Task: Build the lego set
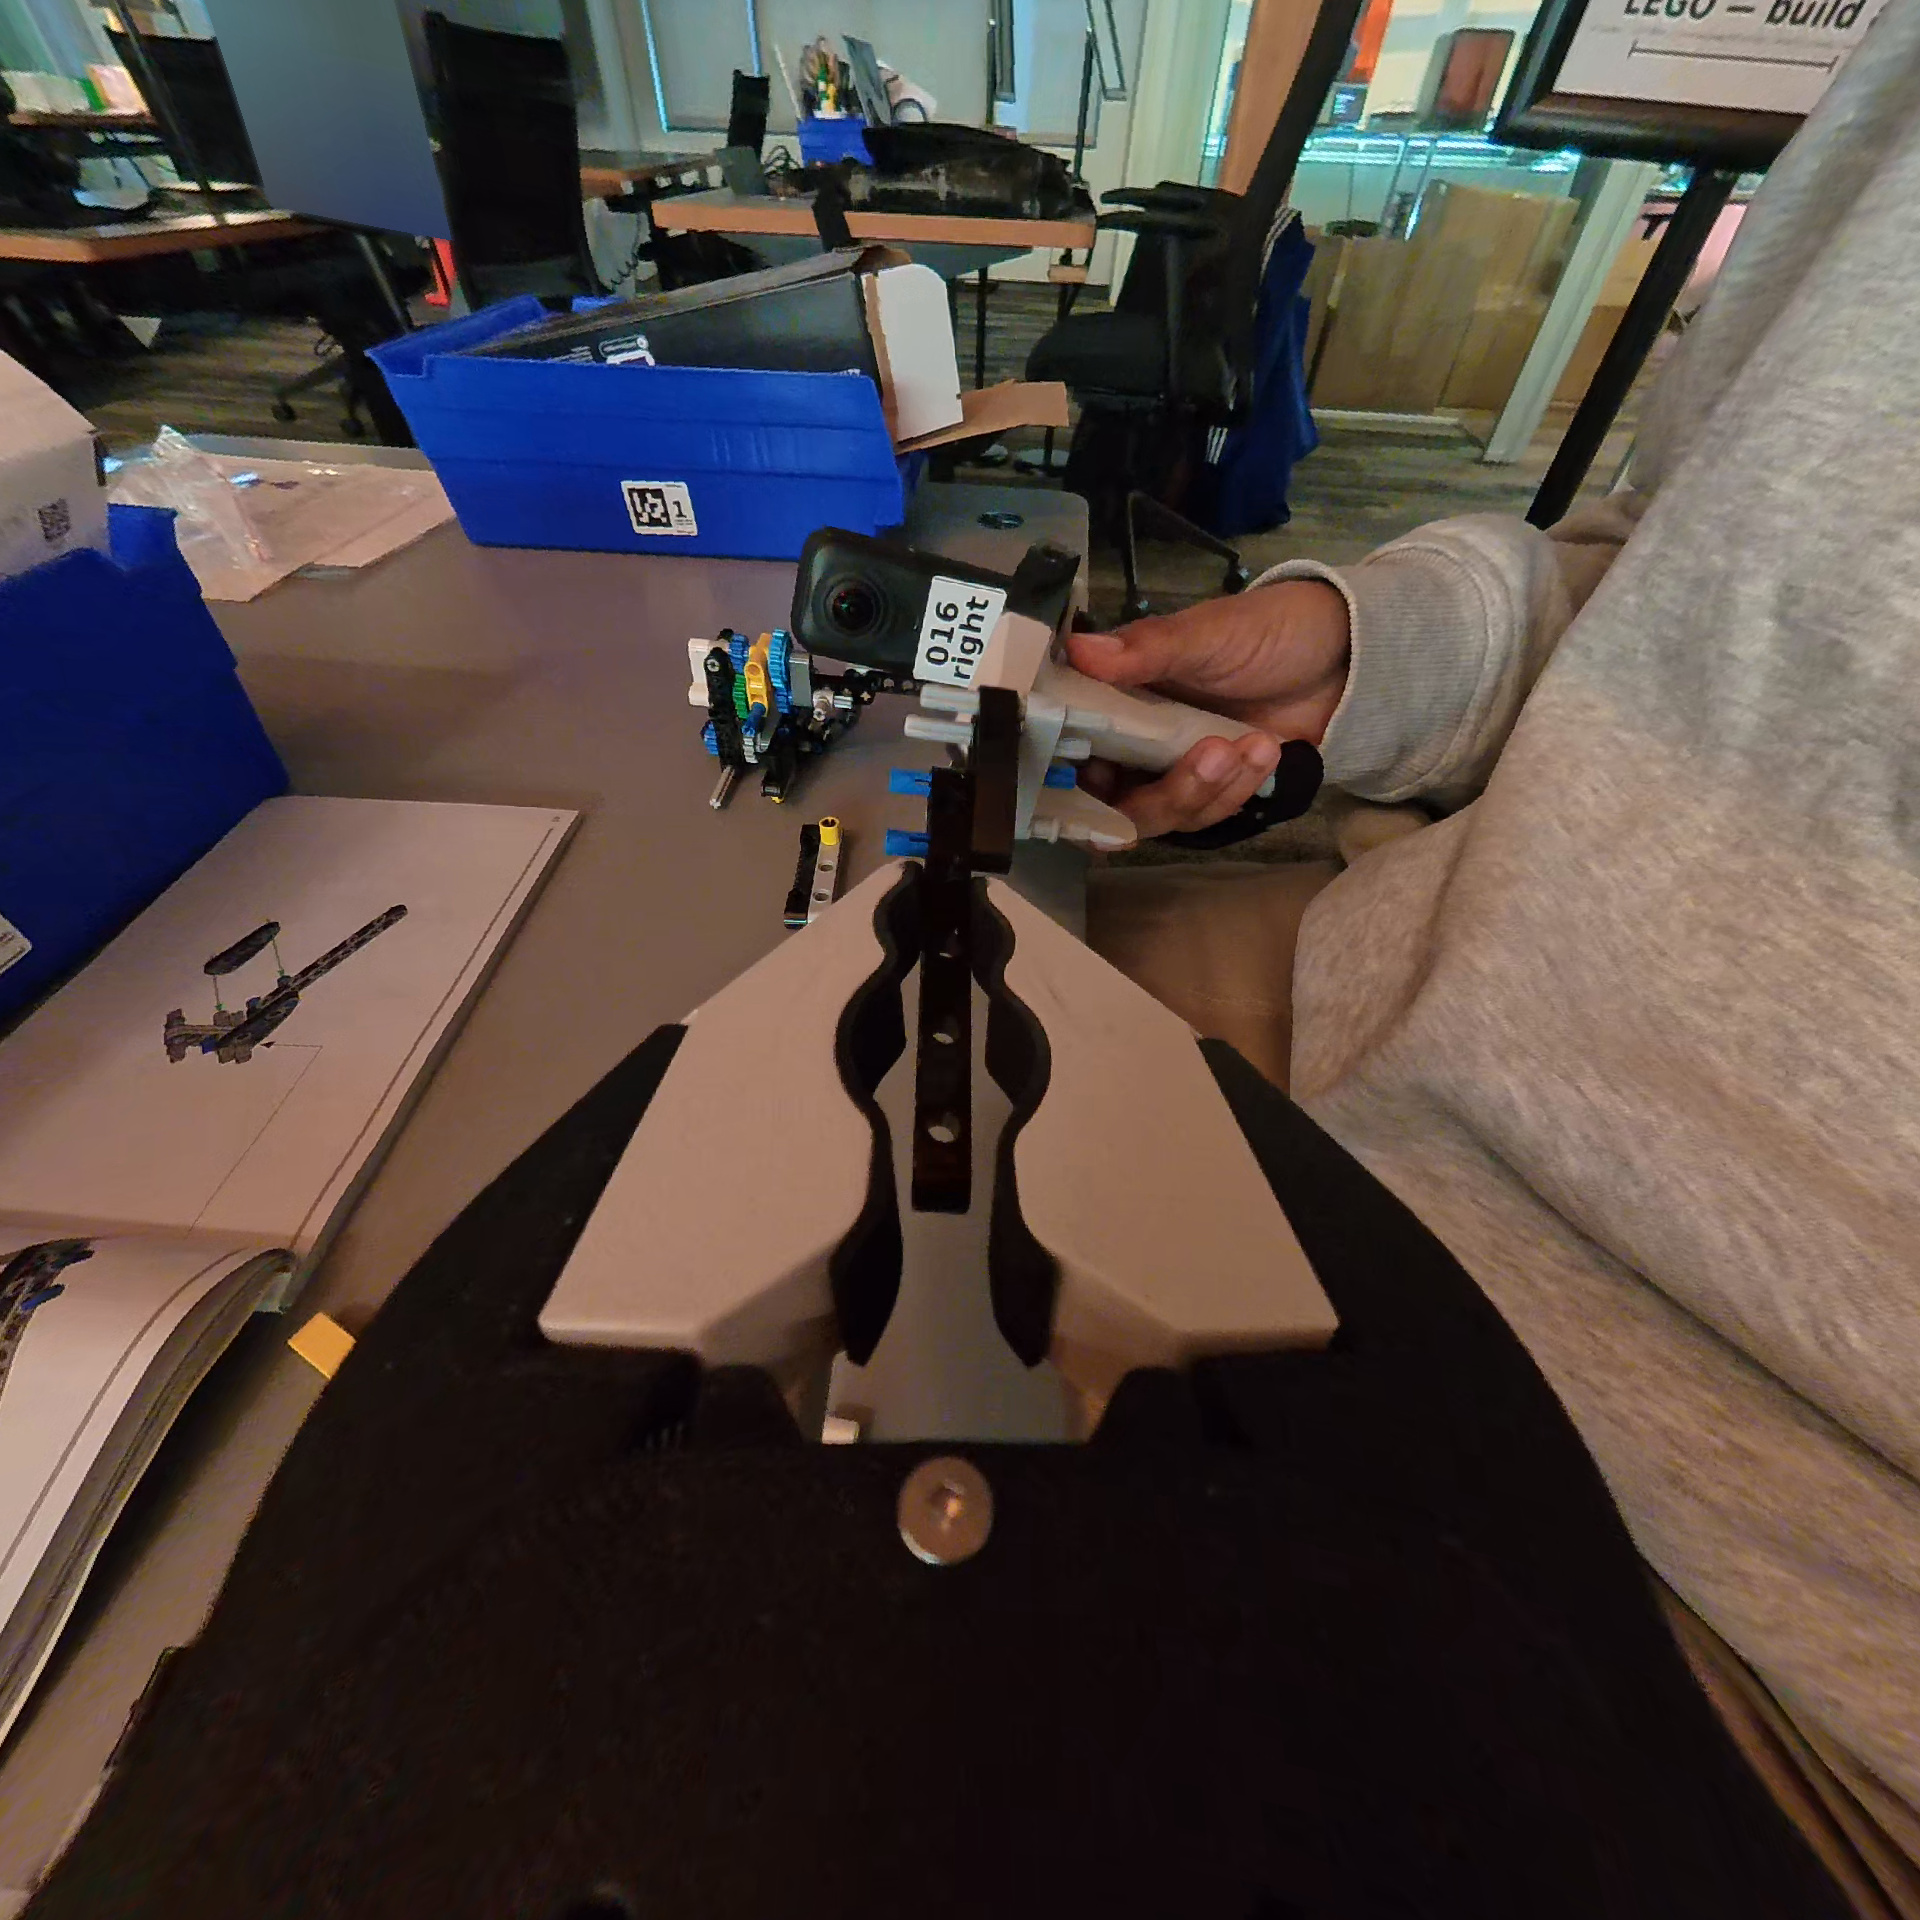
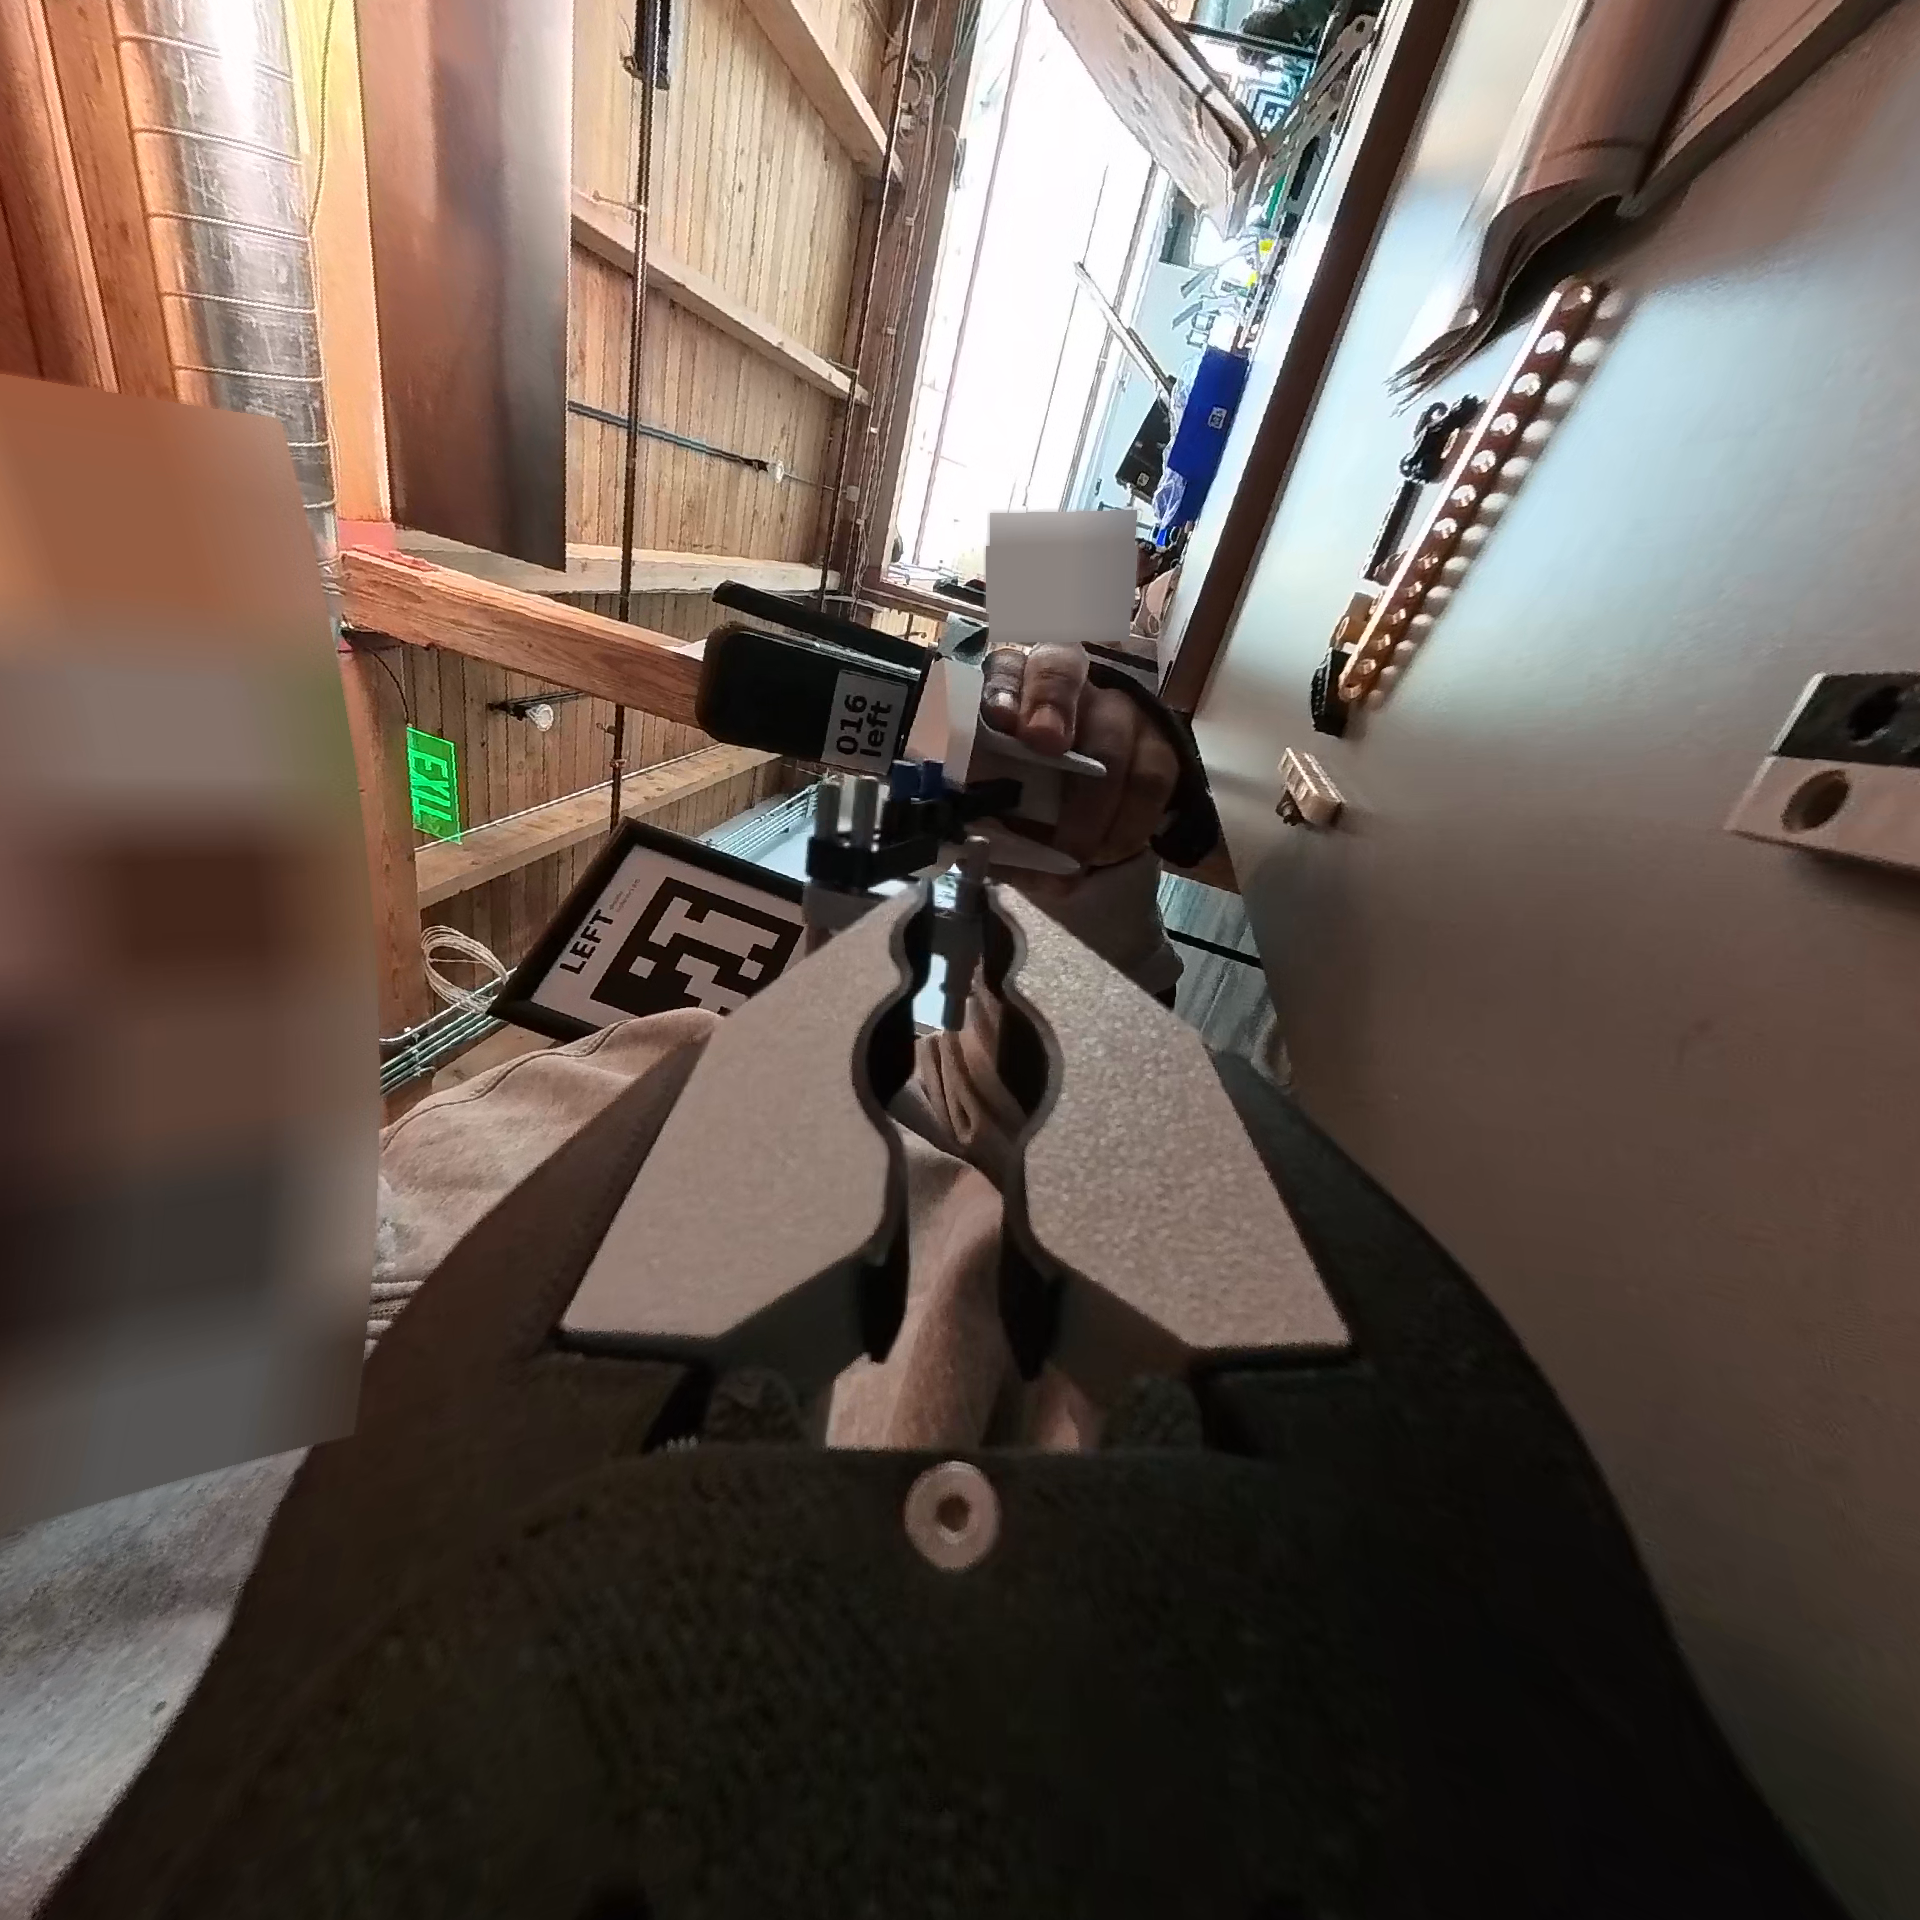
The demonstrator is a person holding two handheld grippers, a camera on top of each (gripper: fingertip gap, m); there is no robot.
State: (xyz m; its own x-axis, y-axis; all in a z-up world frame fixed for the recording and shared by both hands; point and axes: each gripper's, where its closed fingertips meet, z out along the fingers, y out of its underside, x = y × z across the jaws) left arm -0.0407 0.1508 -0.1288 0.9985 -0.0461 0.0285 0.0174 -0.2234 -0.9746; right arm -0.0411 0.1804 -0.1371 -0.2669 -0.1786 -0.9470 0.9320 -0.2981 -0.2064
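My left gripper (image 1: 948, 894) is shut on a black holed beam (image 1: 943, 1081) that lies along its fingers and sticks out past the tips. The beam's far end carries blue pins (image 1: 906, 781) and grey pins (image 1: 935, 722). My right gripper (image 2: 956, 914) is shut on a short grey axle pin (image 2: 958, 951) and holds it against that end of the beam (image 2: 883, 854). The right gripper (image 1: 1039, 774) is rolled on its side, facing the left gripper (image 2: 997, 810). Both are held in the air just off the table's near edge.
On the grey table (image 1: 520, 675) stand a multicoloured partial build (image 1: 769, 707) and a small beam with a yellow pin (image 1: 816, 873). An open instruction booklet (image 1: 260, 997) lies at the left. Blue bins (image 1: 644, 457) stand behind. A long holed beam (image 2: 1455, 509) also lies on the table. About 4 cm separates my left fingertips from my right.
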